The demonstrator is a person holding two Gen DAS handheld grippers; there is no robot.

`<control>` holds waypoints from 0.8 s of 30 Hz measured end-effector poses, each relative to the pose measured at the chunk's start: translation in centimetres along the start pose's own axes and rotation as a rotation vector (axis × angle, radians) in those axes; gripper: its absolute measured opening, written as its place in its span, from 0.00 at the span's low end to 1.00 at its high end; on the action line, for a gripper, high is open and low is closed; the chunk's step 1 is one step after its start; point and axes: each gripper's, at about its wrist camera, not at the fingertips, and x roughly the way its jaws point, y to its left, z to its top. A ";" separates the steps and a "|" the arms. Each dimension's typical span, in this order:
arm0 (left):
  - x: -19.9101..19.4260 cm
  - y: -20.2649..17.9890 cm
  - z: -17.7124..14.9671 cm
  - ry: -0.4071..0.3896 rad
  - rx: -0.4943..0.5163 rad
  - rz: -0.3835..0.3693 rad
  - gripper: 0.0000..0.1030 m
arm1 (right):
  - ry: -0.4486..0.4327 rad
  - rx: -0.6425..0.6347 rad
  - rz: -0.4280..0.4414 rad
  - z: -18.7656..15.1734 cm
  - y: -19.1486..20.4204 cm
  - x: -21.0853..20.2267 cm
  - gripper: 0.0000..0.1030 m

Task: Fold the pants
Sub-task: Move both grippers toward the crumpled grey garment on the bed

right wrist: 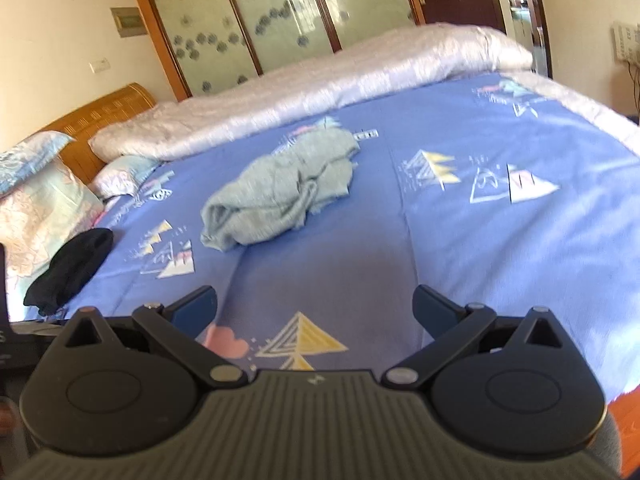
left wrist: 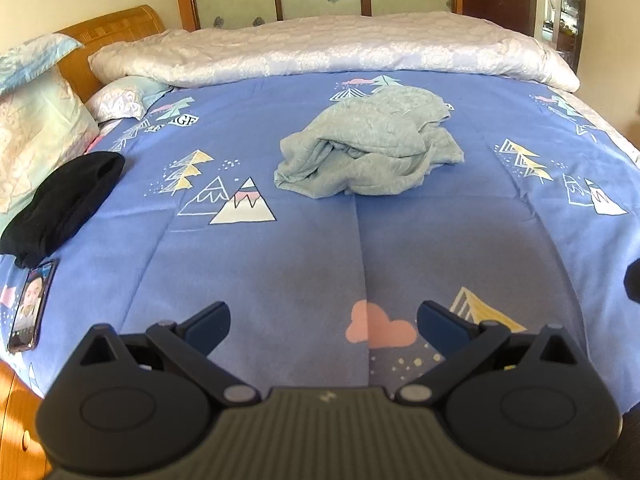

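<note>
Left gripper [left wrist: 323,320]: jaws spread wide, nothing between them, hung over bare blue bedsheet [left wrist: 280,264] near the bed's near edge. Right gripper [right wrist: 315,312]: likewise fully apart and empty, also above bare sheet. No contact with any cloth from either.

Further out, pants [left wrist: 370,146]: pale grey-green, heaped in a crumpled mound mid-bed, well apart from both grippers, just short of the rolled white quilt [left wrist: 320,52]. In the right wrist view, same heap [right wrist: 280,196] up and left of centre.

Step in hand, by judgement: the very start, approach only; no spreading, no fold yet made. Next move likely to call for reaching forward to the heap with both grippers, finding the waistband or a hem, pinching one layer each side, then lifting and shaking out flat before any fold.

Hard to make out: waistband and leg ends buried in the bundle, not told apart; a loose loop, perhaps a drawstring, at the heap's front, unsure. Right wrist view smeared with motion blur, so fabric creases vague. Off to the left, a black garment [left wrist: 60,208] beside the pillows [left wrist: 36,128], kind unknown, and a phone [left wrist: 32,308] lying face up near the bed's edge. Person holding the grippers out of frame.
</note>
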 end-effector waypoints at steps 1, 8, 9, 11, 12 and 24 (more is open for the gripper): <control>0.1 0.1 -0.1 0.003 -0.003 0.000 1.00 | 0.002 0.001 0.004 0.2 0.1 0.0 1.00; -0.1 0.2 0.0 -0.003 -0.012 0.023 1.00 | 0.010 -0.010 0.023 0.3 1.2 0.7 1.00; -0.2 0.2 0.0 -0.006 -0.012 0.025 1.00 | 0.006 -0.011 0.025 0.2 1.3 0.6 1.00; -0.2 0.3 0.1 -0.007 -0.011 0.025 1.00 | -0.005 -0.014 0.025 0.3 1.2 0.3 1.00; -0.3 0.3 0.2 -0.010 -0.009 0.027 1.00 | -0.011 -0.016 0.024 0.3 1.2 0.2 1.00; -2.1 -0.3 3.6 -0.111 -0.010 0.033 1.00 | -0.077 -0.007 0.014 2.9 1.2 0.0 1.00</control>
